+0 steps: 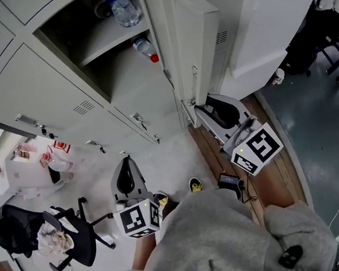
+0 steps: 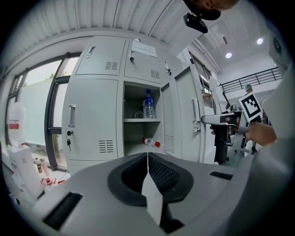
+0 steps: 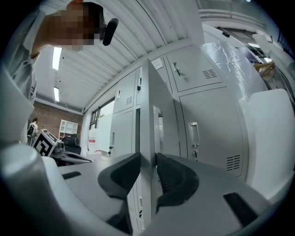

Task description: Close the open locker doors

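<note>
The locker door (image 1: 195, 48) stands swung out, edge-on to the head camera, at about 12 o'clock from the right tool (image 1: 197, 107). That tool has been set against the door's free edge, which runs between its jaws. The pads sit just beside either face, parted and not visibly clamping. Straddling the edge there, far from the hinges, likely gives the person the best leverage to swing the door home.

At 9 o'clock from the door the compartment (image 1: 121, 77) lies open. An upright bottle (image 1: 123, 7) stands on its shelf and a red-capped bottle (image 1: 145, 48) lies below. Both sit well inside, so they should not foul the closing door.

The left tool (image 1: 125, 164), at about 8 o'clock of the right one, hangs low with its jaws together on nothing. It points toward the lockers and seems idle, since one tool looks enough for this door.
</note>
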